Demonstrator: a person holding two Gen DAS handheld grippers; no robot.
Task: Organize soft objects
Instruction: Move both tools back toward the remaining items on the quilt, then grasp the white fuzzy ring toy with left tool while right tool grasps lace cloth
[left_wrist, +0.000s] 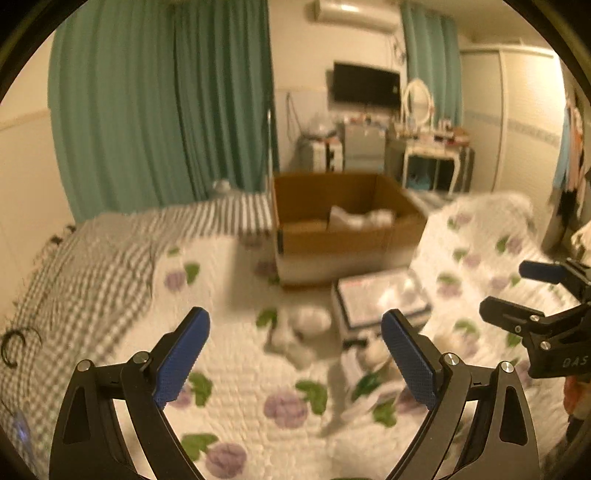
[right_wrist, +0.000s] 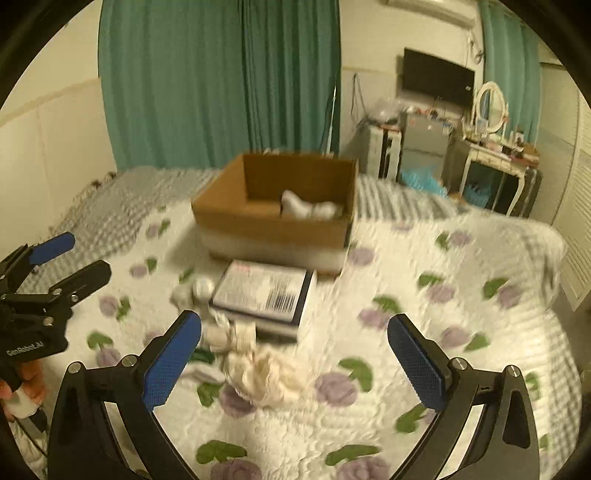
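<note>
An open cardboard box (left_wrist: 343, 236) (right_wrist: 273, 229) stands on the bed with white soft items (left_wrist: 360, 218) (right_wrist: 310, 208) inside. More white and cream soft pieces (left_wrist: 303, 332) (right_wrist: 258, 365) lie loose on the floral quilt in front of a flat white-and-blue box (left_wrist: 382, 299) (right_wrist: 264, 295). My left gripper (left_wrist: 295, 354) is open and empty above the quilt; it also shows at the left edge of the right wrist view (right_wrist: 70, 258). My right gripper (right_wrist: 295, 360) is open and empty over the cream pile; it also shows at the right edge of the left wrist view (left_wrist: 509, 288).
The bed carries a white floral quilt (right_wrist: 406, 332) and a grey checked blanket (left_wrist: 92, 266). Green curtains (left_wrist: 166, 103), a wall TV (left_wrist: 365, 83), a small fridge (left_wrist: 364, 146) and a dressing table with mirror (left_wrist: 432, 151) stand beyond the bed.
</note>
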